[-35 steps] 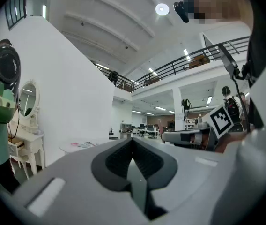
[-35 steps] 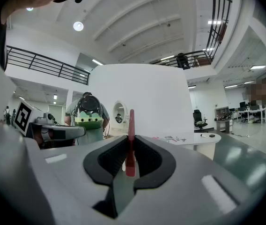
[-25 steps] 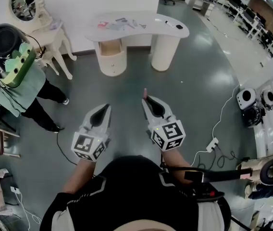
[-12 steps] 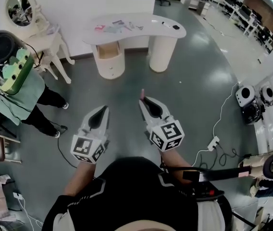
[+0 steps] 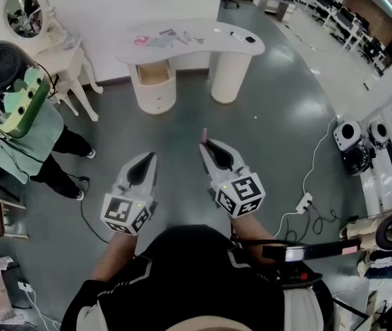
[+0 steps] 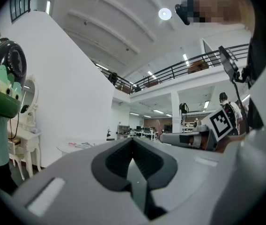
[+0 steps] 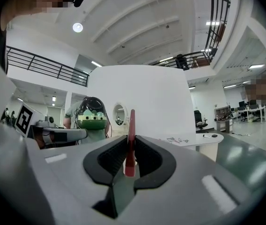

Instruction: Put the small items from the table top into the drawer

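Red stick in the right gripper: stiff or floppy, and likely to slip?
Probably stiff: the red stick stands straight out past the right gripper with no droop. Likely light, being so thin. Only its lower part is clamped and it looks smooth, so it might pivot or slip if bumped.

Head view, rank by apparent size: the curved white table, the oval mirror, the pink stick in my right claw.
Largest: curved white table
Then: oval mirror
Smallest: pink stick, clamped in the right claw, though it is nearest the camera.
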